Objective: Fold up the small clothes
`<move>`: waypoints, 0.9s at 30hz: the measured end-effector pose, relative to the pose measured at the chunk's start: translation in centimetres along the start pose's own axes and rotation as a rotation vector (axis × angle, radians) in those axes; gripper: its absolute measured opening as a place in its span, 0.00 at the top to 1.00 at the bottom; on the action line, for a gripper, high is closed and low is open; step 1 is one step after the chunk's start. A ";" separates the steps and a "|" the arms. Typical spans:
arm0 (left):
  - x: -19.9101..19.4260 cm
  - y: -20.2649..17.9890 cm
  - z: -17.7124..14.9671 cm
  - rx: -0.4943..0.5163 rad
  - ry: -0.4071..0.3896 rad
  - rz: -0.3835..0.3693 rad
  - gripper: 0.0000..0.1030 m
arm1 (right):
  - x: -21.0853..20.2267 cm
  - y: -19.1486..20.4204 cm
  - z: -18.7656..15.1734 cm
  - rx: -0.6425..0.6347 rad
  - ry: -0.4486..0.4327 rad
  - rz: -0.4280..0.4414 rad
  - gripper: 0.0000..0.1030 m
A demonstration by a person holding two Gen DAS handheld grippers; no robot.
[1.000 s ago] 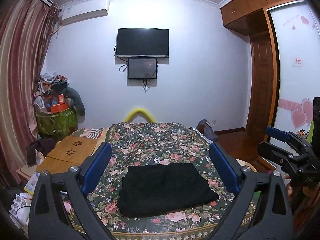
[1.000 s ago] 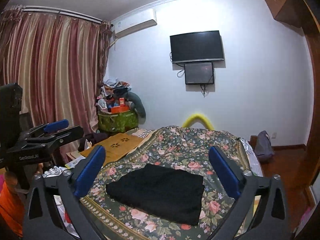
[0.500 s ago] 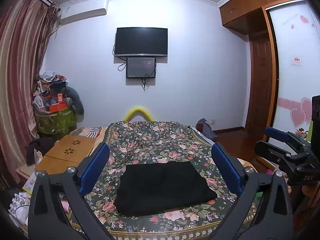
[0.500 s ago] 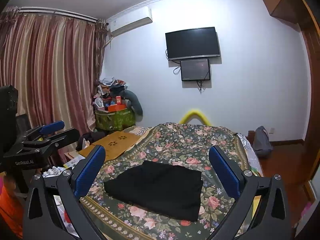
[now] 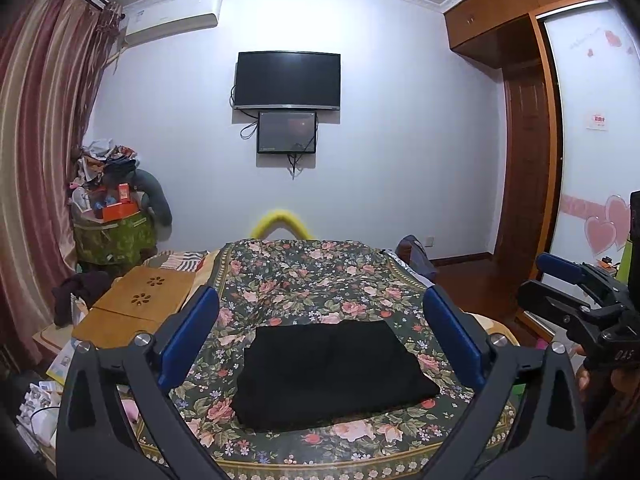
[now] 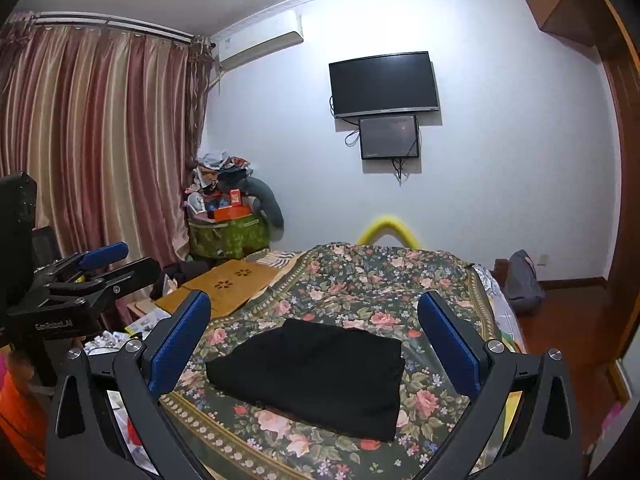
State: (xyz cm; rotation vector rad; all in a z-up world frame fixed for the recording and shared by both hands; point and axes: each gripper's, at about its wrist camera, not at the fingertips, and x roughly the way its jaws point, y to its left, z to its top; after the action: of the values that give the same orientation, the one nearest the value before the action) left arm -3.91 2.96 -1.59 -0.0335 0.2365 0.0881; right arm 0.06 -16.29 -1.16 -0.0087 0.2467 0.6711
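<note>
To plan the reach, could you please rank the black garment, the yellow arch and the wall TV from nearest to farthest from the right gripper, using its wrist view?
1. black garment, on the bedspread just ahead of the right gripper.
2. yellow arch, beyond the bed's far end.
3. wall TV, high on the far wall.

left claw (image 5: 320,322) drawn slightly back and up, right claw (image 6: 314,324) likewise, black garment (image 5: 332,372) sitting lower in both views

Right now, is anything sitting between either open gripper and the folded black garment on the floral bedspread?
Nothing visible does. The folded black garment lies alone on the floral bedspread, framed between the open fingers of both the left gripper and the right gripper, which hang apart from it.
</note>
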 end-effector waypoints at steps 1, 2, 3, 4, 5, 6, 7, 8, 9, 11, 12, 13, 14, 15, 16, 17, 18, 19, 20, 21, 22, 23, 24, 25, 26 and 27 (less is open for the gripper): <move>0.0 0.1 0.0 -0.002 0.001 0.001 0.00 | 0.0 0.0 0.0 0.000 0.001 -0.001 0.00; 0.1 0.2 -0.1 -0.004 0.002 0.001 0.00 | 0.0 0.0 0.0 -0.001 0.002 0.000 0.00; 0.1 0.1 -0.1 -0.005 0.004 0.001 0.00 | 0.0 0.0 0.0 0.000 0.002 0.000 0.00; 0.2 0.1 -0.1 -0.006 0.006 -0.001 0.00 | 0.0 0.0 0.0 0.000 0.003 0.000 0.00; 0.2 0.1 -0.1 -0.006 0.007 -0.001 0.00 | 0.0 0.0 0.0 0.001 0.005 0.000 0.00; 0.2 0.1 -0.2 -0.006 0.007 0.000 0.00 | 0.0 0.0 0.0 0.002 0.007 0.000 0.00; 0.2 0.1 -0.2 -0.006 0.006 0.001 0.00 | 0.0 0.0 0.0 0.003 0.008 0.001 0.00; 0.2 0.1 -0.2 -0.006 0.007 0.001 0.00 | 0.0 0.0 0.1 0.004 0.009 0.000 0.00; 0.2 0.1 -0.2 -0.007 0.007 0.000 0.00 | 0.0 0.0 0.1 0.003 0.010 0.000 0.00; 0.2 0.2 -0.2 -0.010 0.009 -0.002 0.00 | 0.1 0.1 0.1 0.001 0.013 -0.002 0.00; 0.3 0.2 -0.2 -0.012 0.010 -0.003 0.00 | 0.1 0.1 0.1 0.001 0.014 -0.002 0.00; 0.3 0.1 -0.2 -0.012 0.010 -0.004 0.00 | 0.1 0.1 0.2 0.001 0.014 -0.002 0.00; 0.4 0.1 -0.2 -0.012 0.011 -0.004 0.00 | 0.1 0.1 0.2 0.002 0.015 -0.001 0.00; 0.4 0.1 -0.2 -0.012 0.011 -0.005 0.00 | 0.1 0.0 0.2 0.002 0.016 -0.002 0.00; 0.4 0.1 -0.2 -0.013 0.012 -0.006 0.00 | 0.1 0.0 0.2 0.002 0.016 -0.003 0.00; 0.4 0.1 -0.2 -0.014 0.012 -0.008 0.00 | 0.0 0.0 0.2 0.001 0.016 -0.005 0.00; 0.4 0.2 -0.1 -0.015 0.012 -0.008 0.00 | 0.0 0.0 0.2 0.001 0.016 -0.006 0.00; 0.4 0.1 -0.1 -0.013 0.011 -0.012 0.00 | -0.1 0.0 0.2 0.001 0.014 -0.007 0.00; 0.5 0.2 -0.1 -0.011 0.011 -0.016 0.00 | -0.1 -0.1 0.2 0.001 0.013 -0.008 0.00; 0.6 0.2 -0.1 -0.008 0.015 -0.020 0.00 | -0.1 -0.1 0.2 0.002 0.013 -0.008 0.00; 0.6 0.2 -0.1 -0.005 0.020 -0.023 0.00 | -0.1 -0.1 0.2 0.003 0.013 -0.009 0.00; 0.7 0.3 -0.2 -0.004 0.023 -0.027 0.00 | -0.1 -0.1 0.1 0.004 0.014 -0.009 0.00; 0.7 0.3 -0.2 -0.004 0.025 -0.029 0.00 | -0.1 -0.1 0.1 0.004 0.015 -0.010 0.00; 0.8 0.4 -0.2 -0.005 0.030 -0.033 0.00 | -0.1 -0.1 0.2 0.005 0.014 -0.011 0.00; 0.8 0.4 -0.2 -0.007 0.034 -0.038 0.00 | -0.2 -0.2 0.2 0.005 0.013 -0.010 0.00; 0.9 0.4 -0.3 -0.010 0.036 -0.042 0.00 | -0.2 -0.3 0.2 0.005 0.013 -0.011 0.00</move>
State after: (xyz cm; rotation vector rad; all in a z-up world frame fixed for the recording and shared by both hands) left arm -3.15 3.44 -2.06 -0.0502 0.2711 0.0471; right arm 0.13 -16.59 -0.96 -0.0095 0.2611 0.6592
